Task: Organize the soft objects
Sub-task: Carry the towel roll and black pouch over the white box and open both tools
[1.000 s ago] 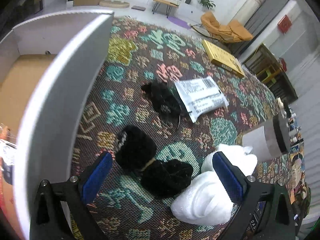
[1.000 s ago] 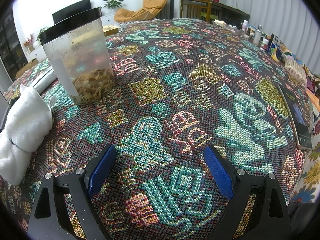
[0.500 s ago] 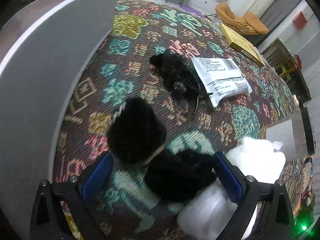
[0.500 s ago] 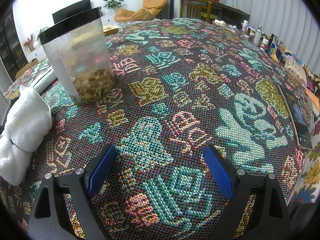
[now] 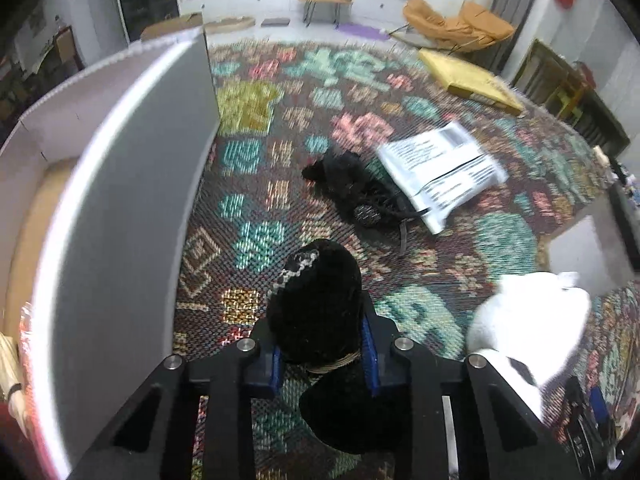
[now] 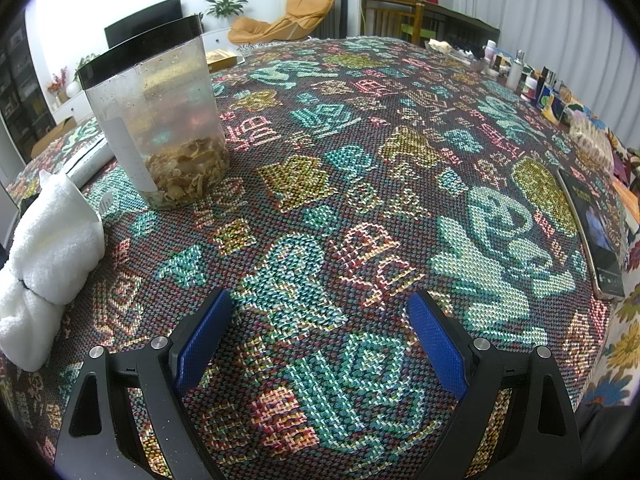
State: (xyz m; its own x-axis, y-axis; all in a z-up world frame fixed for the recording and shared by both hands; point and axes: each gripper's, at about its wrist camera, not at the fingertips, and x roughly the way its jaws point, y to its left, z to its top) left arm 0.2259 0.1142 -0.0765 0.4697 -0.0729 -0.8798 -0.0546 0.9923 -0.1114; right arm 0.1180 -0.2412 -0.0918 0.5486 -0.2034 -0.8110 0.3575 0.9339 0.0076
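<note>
No legible text, package [image 5: 440, 172] print blurred.

The left wrist camera is looking steeply down along its gripper [image 5: 324, 356], sitting close over the patterned worktop [image 5: 280, 184], with a white box wall [image 5: 120, 184] filling its left side and the room's TV wall beyond. The right wrist camera is tilting down along its own gripper [image 6: 320, 340], facing across a wide stretch of worktop [image 6: 360, 184]. Both views are sharing the white towel [image 5: 528, 312] [image 6: 52, 240].

Box [image 5: 132, 208] left of plush toy [image 5: 316, 304], towel [image 5: 528, 320] right
</note>
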